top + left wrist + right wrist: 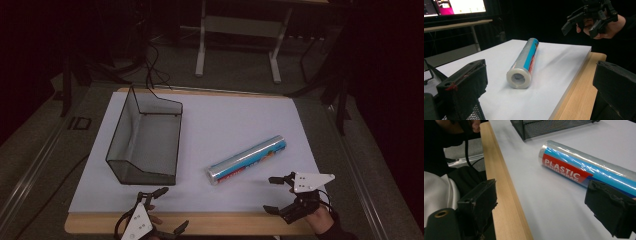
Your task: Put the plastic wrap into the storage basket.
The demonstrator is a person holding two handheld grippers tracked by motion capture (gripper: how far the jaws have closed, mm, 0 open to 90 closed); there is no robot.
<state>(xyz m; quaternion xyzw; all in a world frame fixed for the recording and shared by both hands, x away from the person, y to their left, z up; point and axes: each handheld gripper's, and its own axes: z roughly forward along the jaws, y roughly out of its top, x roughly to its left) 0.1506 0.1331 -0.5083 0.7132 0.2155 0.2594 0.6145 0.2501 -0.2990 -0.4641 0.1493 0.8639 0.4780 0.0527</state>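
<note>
Approach to the roll of plastic wrap

The roll [247,160] lies on the white sheet between the wire basket [145,137] and the right gripper [276,195]. Both grippers, left [172,210] included, stand wide and empty. Straddle the roll squarely across its width before closing.

Plastic wrap roll [247,160] lies flat, diagonal, on white sheet [240,120].

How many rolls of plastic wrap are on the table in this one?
1. The plastic wrap roll lies on its side on the white sheet, right of the wire mesh basket, untouched, between both open tongs. Nothing suggests another hidden inside the basket.
</note>
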